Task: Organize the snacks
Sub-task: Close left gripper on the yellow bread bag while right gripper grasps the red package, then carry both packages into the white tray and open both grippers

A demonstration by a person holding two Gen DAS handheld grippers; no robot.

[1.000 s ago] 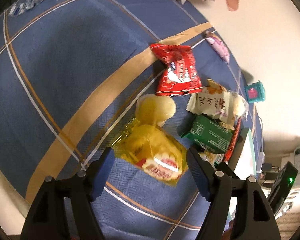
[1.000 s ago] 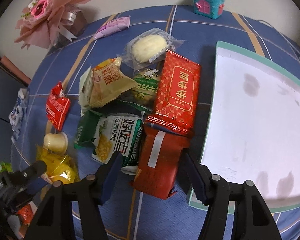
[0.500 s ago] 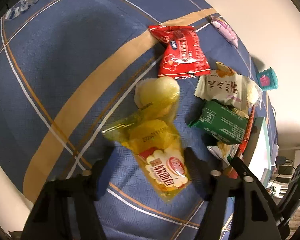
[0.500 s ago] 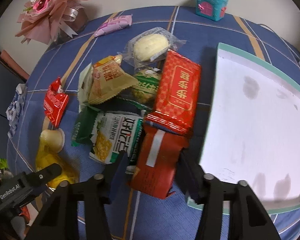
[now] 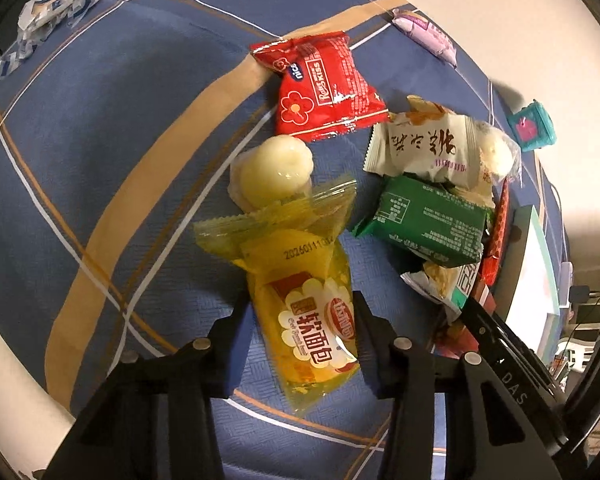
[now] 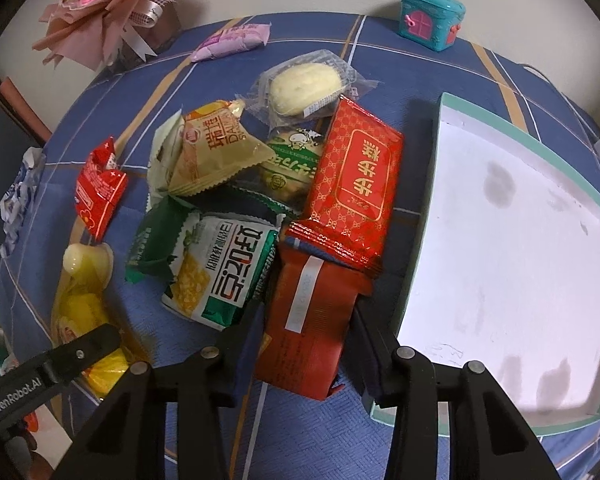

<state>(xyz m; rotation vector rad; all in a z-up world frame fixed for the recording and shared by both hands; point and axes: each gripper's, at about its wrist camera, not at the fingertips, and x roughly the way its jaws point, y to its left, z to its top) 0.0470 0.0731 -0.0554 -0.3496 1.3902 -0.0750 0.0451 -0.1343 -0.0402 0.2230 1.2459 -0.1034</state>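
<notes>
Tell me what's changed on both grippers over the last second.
Left gripper slid forward over the yellow bread pack; its jaws are closing on it. Right gripper closed onto the dark red packet. The snack pile and the white tray stayed put.

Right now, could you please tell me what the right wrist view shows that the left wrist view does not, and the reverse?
Only the right wrist view: the pink bouquet, the tray's white floor, and the right hand-held gripper around a dark red packet.

Only the left wrist view: the yellow bread packet's printed front, with the left hand-held gripper closing on it.

Both: the red flower packet, jelly cup, purple packet and teal toy chest.
</notes>
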